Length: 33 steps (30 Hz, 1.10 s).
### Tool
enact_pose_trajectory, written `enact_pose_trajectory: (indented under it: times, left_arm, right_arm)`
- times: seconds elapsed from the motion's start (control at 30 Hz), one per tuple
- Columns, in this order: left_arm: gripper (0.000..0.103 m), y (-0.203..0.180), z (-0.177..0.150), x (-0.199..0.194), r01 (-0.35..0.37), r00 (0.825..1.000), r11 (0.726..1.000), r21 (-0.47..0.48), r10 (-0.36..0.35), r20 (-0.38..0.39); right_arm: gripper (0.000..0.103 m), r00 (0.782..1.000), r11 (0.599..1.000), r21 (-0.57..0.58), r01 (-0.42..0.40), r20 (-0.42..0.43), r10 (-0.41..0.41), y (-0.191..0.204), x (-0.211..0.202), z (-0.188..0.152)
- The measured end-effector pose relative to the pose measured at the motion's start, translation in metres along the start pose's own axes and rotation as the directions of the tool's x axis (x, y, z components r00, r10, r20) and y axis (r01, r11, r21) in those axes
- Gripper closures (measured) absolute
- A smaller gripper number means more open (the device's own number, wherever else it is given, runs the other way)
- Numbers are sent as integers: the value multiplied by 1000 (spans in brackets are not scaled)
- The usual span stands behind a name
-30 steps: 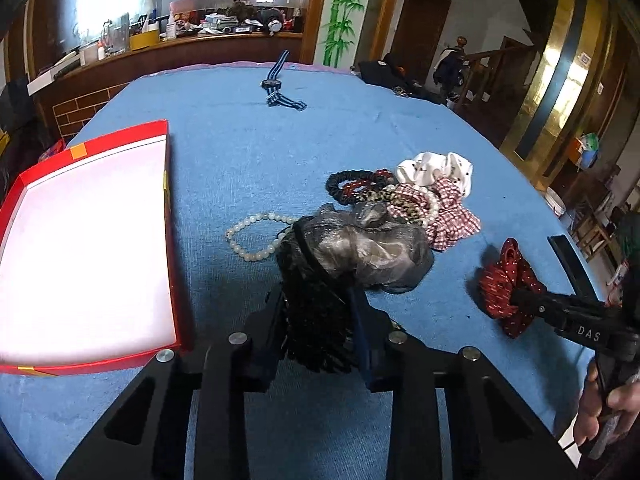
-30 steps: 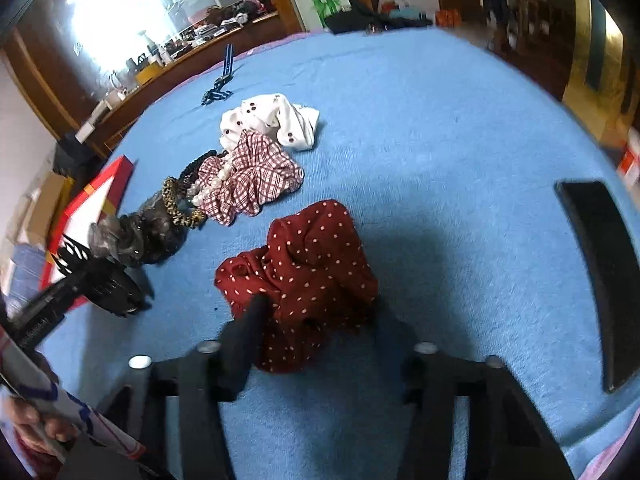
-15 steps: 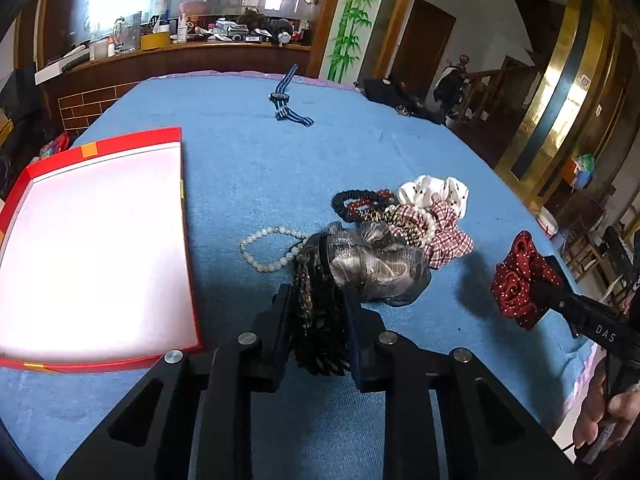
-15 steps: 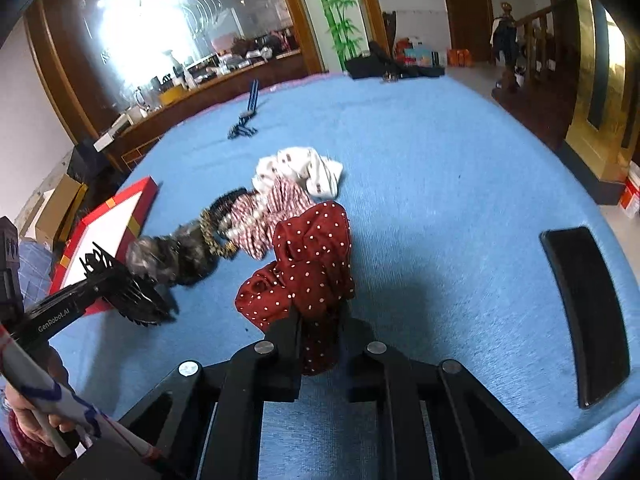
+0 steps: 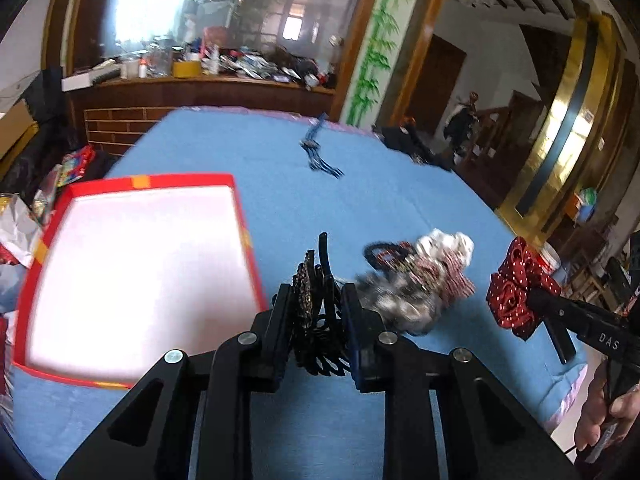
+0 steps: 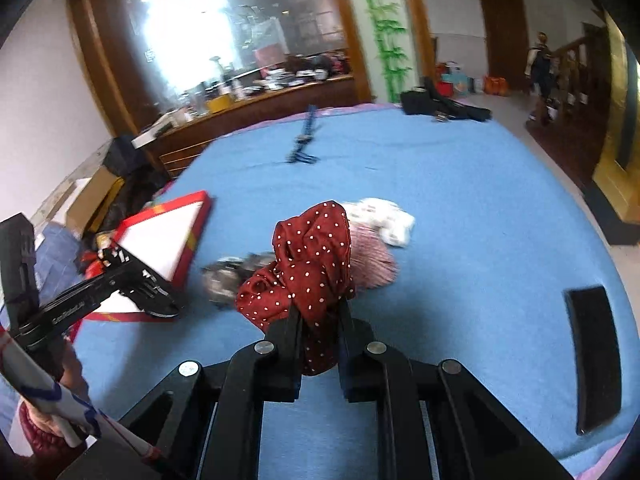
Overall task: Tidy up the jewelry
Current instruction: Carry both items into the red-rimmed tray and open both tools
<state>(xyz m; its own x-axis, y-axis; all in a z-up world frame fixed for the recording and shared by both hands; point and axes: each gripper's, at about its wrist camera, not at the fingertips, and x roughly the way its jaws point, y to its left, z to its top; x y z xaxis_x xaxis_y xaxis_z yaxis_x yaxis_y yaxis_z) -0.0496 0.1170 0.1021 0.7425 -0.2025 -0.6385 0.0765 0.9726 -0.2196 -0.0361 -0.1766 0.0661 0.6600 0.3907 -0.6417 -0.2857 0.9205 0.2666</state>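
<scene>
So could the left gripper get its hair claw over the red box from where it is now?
Probably yes. The left gripper is shut on the black hair claw, lifted off the blue cloth, and the red box lies open just to its left with nothing between them. The scrunchie pile sits on the other side.

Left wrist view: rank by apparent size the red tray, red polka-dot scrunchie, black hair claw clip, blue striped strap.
1. red tray, largest by far.
2. black hair claw clip, though it sits nearest the camera in the left claw, which inflates it.
3. red polka-dot scrunchie, close to the clip; that order is unsure.
4. blue striped strap, smallest, and farthest.
</scene>
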Motion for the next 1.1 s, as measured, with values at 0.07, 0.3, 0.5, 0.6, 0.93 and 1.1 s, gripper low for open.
enact_pose_trajectory:
  times: [0.07,0.3,0.5,0.6,0.93,1.1]
  left_arm:
    - [80,13,6,-7,-17,1000,1000,-16,18,18]
    - [80,74,34,-28,-119,990,991,-69,124,73]
    - [80,129,62,-25,-200,975,974,-105,208,72]
    - [80,155,75,-15,-222,971,967,-122,230,61]
    - [80,211,104,48,-255,966,957,-134,257,-7]
    - [80,229,107,70,-246,969,957,-156,244,-34]
  right_arm:
    - [88,999,999,-24,-31,-9,31,14,4,6]
    - [88,986,982,-109,-154,-78,146,80,36,38]
    - [88,973,964,-166,-208,-136,187,137,79,67]
    - [88,968,961,-179,-213,-171,183,164,113,85]
    - [88,953,967,-162,-196,-264,149,217,232,115]
    - [88,950,970,-155,-190,-279,142,233,268,121]
